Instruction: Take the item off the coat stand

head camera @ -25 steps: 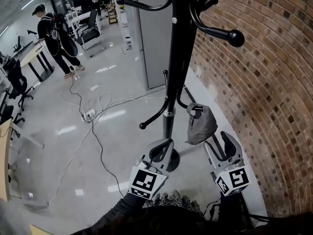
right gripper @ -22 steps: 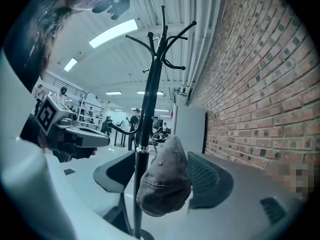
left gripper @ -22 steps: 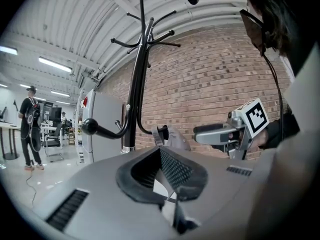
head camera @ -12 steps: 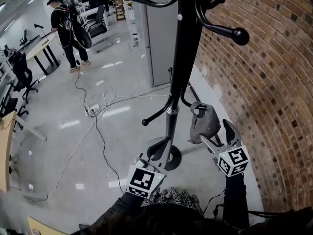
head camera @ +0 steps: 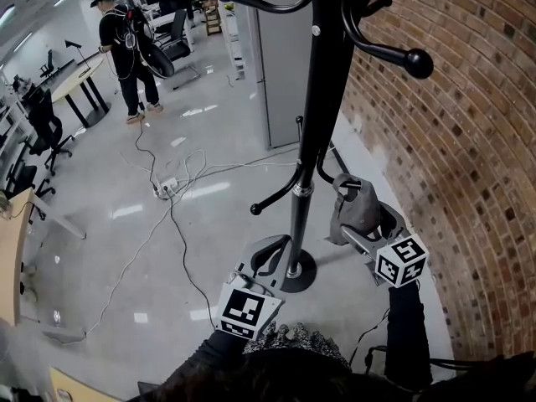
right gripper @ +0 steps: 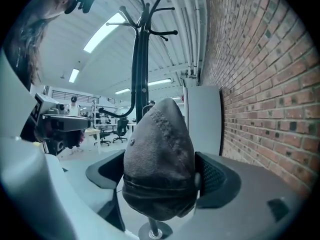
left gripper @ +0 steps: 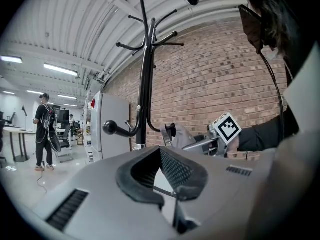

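Observation:
A black coat stand (head camera: 314,124) rises in front of me, close to the brick wall. A grey cap (head camera: 356,212) hangs from one of its low hooks. My right gripper (head camera: 368,226) is open wide, and the cap (right gripper: 160,159) sits between its two pads without being squeezed. The stand's pole (right gripper: 137,69) shows behind the cap. My left gripper (head camera: 272,256) hovers lower, left of the pole above the round base (head camera: 289,273), shut with nothing in it. In the left gripper view its pads meet at the tips (left gripper: 172,184), and the stand (left gripper: 144,84) and right gripper show beyond.
A brick wall (head camera: 452,141) runs along the right. A grey cabinet (head camera: 285,57) stands behind the stand. Cables and a power strip (head camera: 167,189) trail over the glossy floor. A person (head camera: 126,48) stands far off among desks and chairs (head camera: 38,124).
My right gripper has moved forward and up to the hanging cap, and its jaws have spread wide around it. The left gripper has stayed about where it was.

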The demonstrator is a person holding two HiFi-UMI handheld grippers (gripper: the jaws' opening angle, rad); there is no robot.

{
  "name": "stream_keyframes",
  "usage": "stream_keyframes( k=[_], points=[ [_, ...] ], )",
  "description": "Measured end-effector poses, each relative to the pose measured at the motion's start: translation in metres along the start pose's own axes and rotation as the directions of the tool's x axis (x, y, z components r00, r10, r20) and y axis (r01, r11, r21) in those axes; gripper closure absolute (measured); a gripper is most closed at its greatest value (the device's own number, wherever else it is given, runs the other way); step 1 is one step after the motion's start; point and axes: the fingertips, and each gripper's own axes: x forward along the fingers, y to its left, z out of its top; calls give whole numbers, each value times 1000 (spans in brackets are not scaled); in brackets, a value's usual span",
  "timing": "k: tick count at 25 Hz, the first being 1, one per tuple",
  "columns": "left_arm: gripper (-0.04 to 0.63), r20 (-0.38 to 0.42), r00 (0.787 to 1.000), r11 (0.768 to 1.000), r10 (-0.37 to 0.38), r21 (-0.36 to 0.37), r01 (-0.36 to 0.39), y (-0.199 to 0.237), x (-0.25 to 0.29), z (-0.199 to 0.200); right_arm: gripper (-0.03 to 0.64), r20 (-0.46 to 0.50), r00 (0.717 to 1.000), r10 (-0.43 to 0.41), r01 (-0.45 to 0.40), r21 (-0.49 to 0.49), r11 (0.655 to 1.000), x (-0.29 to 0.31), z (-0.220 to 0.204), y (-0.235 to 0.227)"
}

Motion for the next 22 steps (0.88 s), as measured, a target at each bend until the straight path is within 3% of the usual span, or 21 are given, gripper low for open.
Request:
stream_keyframes(
  k=[3, 4, 7, 9, 22],
  points=[
    [597, 0, 1000, 1000, 0, 1, 0, 1, -2, 0, 186, -12, 1000, -11, 11, 0, 1000, 0, -1, 1],
    [597, 1, 1000, 1000, 1, 1, -1, 1, -2, 0, 235, -18, 1000, -22, 22, -7, 1000, -1, 0, 1],
    [597, 4, 1000, 1000, -1, 2, 1, 2, -4, 1, 479, -22, 998, -62, 61, -52, 997, -5, 3, 0],
    [597, 5, 1000, 1000, -4, 2, 4, 2, -4, 1, 571, -12, 998, -66, 65, -66, 996, -7, 6, 4],
    [597, 17, 999, 999, -41, -1, 41, 2, -6, 3, 595, 74, 995, -67, 74, -91, 993, -29, 40, 20]
  ],
)
